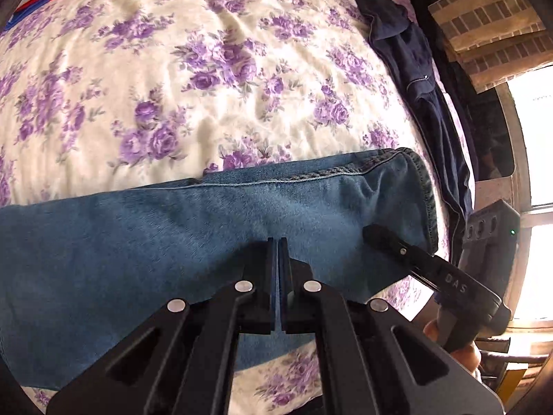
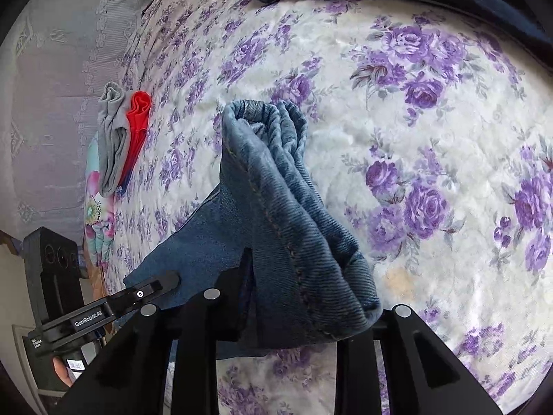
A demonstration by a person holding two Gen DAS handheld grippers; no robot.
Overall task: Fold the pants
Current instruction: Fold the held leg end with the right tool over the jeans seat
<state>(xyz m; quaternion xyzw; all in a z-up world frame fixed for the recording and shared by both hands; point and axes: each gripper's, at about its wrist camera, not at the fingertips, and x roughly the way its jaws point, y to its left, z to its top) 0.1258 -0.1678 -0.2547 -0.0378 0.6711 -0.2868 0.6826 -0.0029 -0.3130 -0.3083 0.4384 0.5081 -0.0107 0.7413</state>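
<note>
Denim jeans (image 2: 297, 228) bunched in right gripper (image 2: 307, 314), clamped; left gripper (image 1: 278, 242) closed on jeans' layer

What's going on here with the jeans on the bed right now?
A person is folding blue jeans on a floral bedspread with two handheld grippers. The right gripper is clamped on the bunched hem end of the legs. The left gripper is shut over the denim; whether it pinches fabric is unclear. A dark navy garment lies along the bed's edge, and grey and red clothes lie further off.
</note>
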